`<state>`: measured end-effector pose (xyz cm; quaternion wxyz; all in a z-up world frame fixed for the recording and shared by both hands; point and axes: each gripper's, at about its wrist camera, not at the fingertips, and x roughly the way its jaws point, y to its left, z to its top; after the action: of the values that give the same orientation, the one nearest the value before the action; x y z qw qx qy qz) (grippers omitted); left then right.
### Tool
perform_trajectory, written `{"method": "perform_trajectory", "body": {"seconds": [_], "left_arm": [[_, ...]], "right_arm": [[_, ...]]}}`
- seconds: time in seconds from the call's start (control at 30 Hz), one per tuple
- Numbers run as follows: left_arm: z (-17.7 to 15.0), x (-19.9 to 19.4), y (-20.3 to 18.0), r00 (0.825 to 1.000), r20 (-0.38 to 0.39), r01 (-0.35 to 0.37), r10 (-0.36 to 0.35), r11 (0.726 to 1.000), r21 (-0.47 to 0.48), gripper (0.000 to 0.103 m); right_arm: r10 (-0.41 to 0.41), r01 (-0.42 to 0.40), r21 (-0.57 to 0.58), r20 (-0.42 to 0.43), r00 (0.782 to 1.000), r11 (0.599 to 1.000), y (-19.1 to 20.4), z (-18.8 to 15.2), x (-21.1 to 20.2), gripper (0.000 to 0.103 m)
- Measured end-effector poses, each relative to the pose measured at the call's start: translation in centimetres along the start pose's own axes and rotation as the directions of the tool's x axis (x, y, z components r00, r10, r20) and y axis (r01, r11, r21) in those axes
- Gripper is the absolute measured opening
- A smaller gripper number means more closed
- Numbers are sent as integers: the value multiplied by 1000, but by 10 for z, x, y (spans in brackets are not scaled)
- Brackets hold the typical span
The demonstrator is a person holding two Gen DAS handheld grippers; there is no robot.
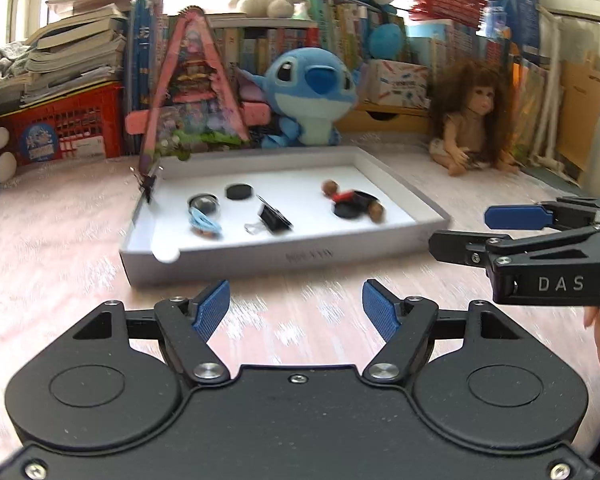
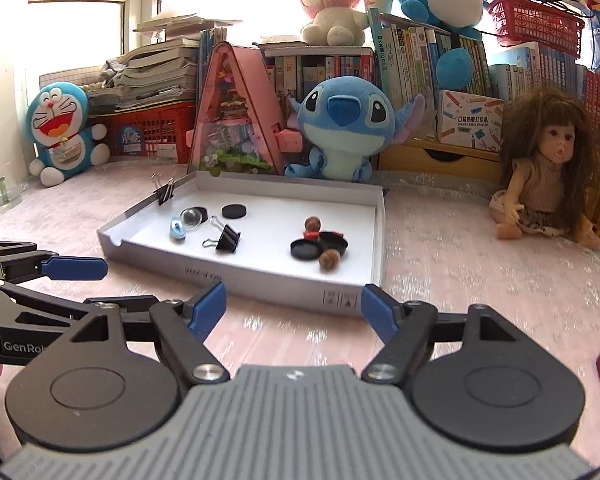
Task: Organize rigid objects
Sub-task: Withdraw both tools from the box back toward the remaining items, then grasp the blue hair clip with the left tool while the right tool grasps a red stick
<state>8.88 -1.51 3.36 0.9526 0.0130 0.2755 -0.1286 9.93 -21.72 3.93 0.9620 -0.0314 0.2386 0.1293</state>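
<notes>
Both tongs, the left gripper (image 1: pixel 296 308) and the right gripper (image 2: pixel 294 306), hung wide open and empty just short of the white tray (image 2: pixel 236 276). Inside lay a binder clip (image 2: pixel 226 238), black discs (image 2: pixel 318 246) and nuts, apparently sorted already; any next pick would need reaching over the near wall.

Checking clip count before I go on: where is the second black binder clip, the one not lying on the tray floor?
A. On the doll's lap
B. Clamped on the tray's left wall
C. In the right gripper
B: the binder clip sits upright, clamped on the left wall of the tray.
</notes>
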Motion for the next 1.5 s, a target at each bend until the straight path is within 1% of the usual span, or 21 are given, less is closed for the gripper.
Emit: {"method": "perform_trajectory", "body": {"seconds": [0.13,0.3,0.5,0.6,0.77,0.9,1.07,1.13,1.23,1.37,1.43,1.5], "left_arm": [[-16,-16,-7,999,14,28,-29,999,38,74],[-33,-34,-11,996,20,84,-85,994,66,75],[-49,-52,-9,985,39,165,-168,984,73,76],[-54,-55,-9,983,30,179,-182,980,86,76],[-64,-59,-14,981,24,190,-194,975,116,76],[-70,-57,-17,980,19,193,-197,972,133,70],[-73,-54,-22,978,8,206,-210,967,150,61],[-74,-52,-23,975,3,218,-221,964,152,54],[-75,-49,-26,974,0,225,-228,962,155,47],[-75,-46,-30,973,6,226,-230,961,160,42],[-75,-45,-31,974,6,225,-228,961,160,36],[-76,-45,-31,975,9,220,-224,962,160,36]], "right_arm": [[19,-19,30,3,1000,999,-2,-15,-16,87],[38,-38,51,-7,999,998,-5,-38,-34,88],[49,-49,36,4,999,998,-5,-64,-54,91],[69,-69,43,9,998,997,-6,-73,-61,92],[77,-77,-4,32,997,997,2,-82,-70,93],[97,-96,-32,34,995,995,8,-88,-72,95],[90,-89,-51,16,996,995,13,-95,-69,95],[89,-88,-53,12,996,995,13,-97,-69,95],[96,-95,-51,10,995,994,14,-97,-69,95],[99,-99,-60,7,995,993,17,-97,-68,95],[100,-99,-59,6,995,993,19,-98,-67,95],[92,-91,-55,10,996,994,21,-98,-66,95]]}}
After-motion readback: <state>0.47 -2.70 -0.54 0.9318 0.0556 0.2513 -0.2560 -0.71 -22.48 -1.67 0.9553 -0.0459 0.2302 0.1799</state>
